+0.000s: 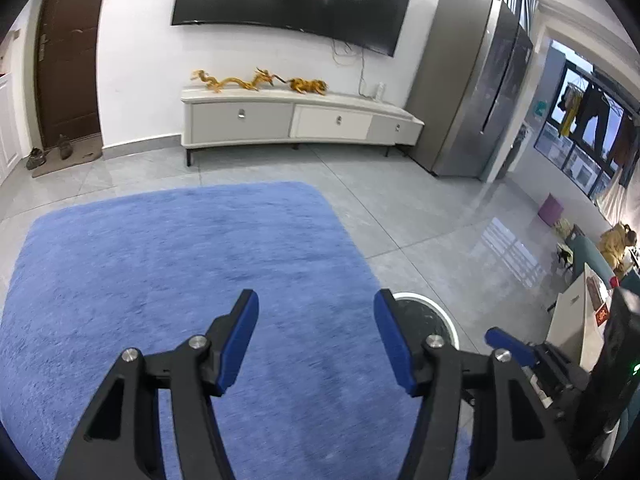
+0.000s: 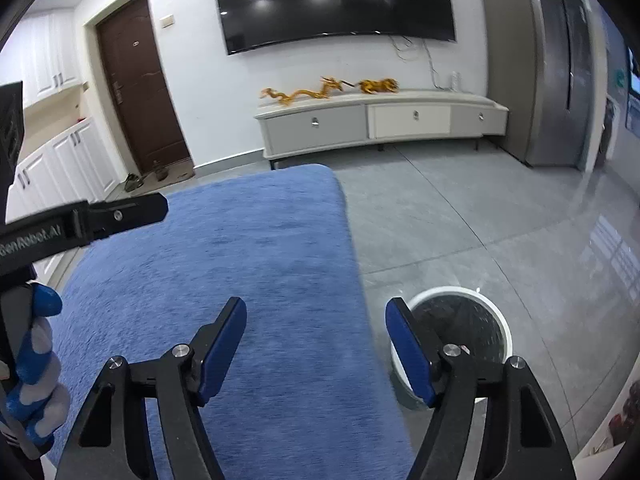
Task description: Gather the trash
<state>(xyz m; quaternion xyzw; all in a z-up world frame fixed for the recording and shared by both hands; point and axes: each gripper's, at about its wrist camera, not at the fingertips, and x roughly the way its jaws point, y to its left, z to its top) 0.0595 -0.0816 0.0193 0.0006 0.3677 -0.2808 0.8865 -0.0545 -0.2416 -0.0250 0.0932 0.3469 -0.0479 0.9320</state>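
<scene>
My left gripper (image 1: 316, 312) is open and empty above a blue rug (image 1: 180, 264). My right gripper (image 2: 316, 316) is open and empty, over the rug's right edge (image 2: 248, 256). A white round trash bin (image 2: 460, 328) with a dark liner stands on the grey floor just right of the rug, beside the right gripper's right finger. In the left wrist view the bin (image 1: 432, 316) is partly hidden behind the left gripper's right finger. The right gripper also shows at the lower right of the left wrist view (image 1: 516, 352). No trash item is visible on the rug.
A white TV cabinet (image 1: 296, 120) with gold dragon figures stands at the far wall under a wall TV (image 1: 292, 0). A grey fridge (image 1: 476, 88) is at right, a brown door (image 1: 68, 60) at left. The gloved hand holding the left gripper (image 2: 36, 360) shows at left.
</scene>
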